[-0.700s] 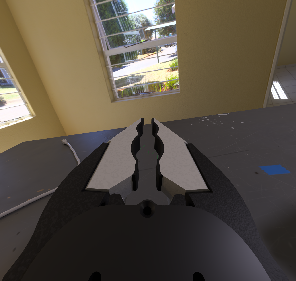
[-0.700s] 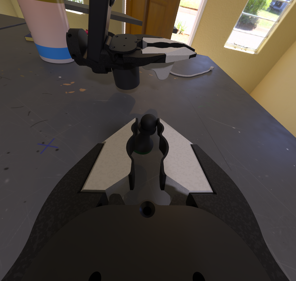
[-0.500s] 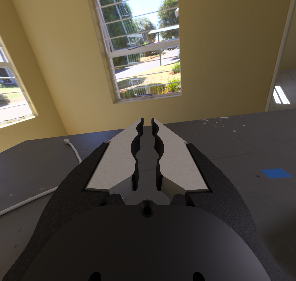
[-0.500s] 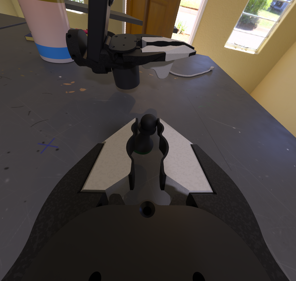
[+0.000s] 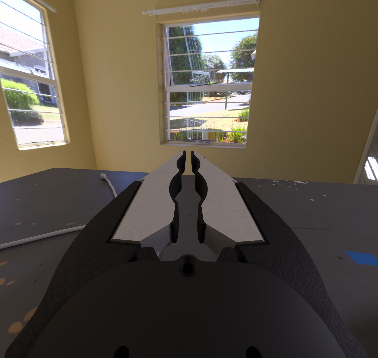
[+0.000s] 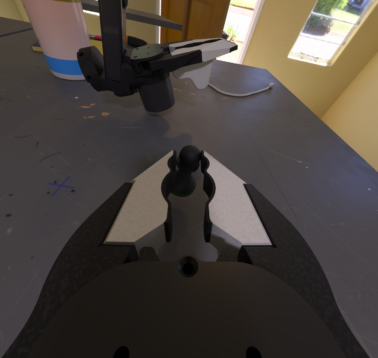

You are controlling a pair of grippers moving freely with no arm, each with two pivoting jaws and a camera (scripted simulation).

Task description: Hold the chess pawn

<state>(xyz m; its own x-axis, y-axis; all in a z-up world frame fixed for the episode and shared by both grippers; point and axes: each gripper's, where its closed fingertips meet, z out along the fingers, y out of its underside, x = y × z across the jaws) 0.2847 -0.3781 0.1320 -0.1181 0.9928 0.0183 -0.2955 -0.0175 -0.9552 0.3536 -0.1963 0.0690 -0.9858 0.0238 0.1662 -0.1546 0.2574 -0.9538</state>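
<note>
Dark grey table (image 6: 255, 164): matte top, finely scratched, flecked with white and orange paint spots, a blue pen cross (image 6: 60, 185) at left. Blue tape patch (image 5: 363, 257) seen in left wrist view. White cord (image 6: 241, 91) lying slack near far edge, plug end toward the corner. Yellow textured walls, two barred windows (image 5: 207, 82) giving onto a sunlit street and lawn; brown wooden door (image 6: 194, 11) beyond the table.

Large round container (image 6: 55, 27) standing at far left: ochre top band, pale pink body, blue stripe, white base. Flat yellow-edged object just behind it, mostly hidden.

Chess pawn (image 6: 185, 172): black, smooth, matte; ball head over a narrow collar, flaring skirt, thin green rim at the base. Long axis near vertical, head up, base toward the table; whether base touches the surface cannot be told. Located mid-table, between the tips of the right gripper (image 6: 188, 157).

Right gripper: pale speckled finger plates with black scalloped inner pads, rough black outer frame. Closed on the pawn's head and collar, both pads touching.

Left gripper (image 5: 188, 156): same build, hovering above the table, tilted slightly up toward the window. Tips drawn nearly together, narrow slit between, nothing held. Also seen in right wrist view (image 6: 233, 46) beyond the pawn, well apart from it.
</note>
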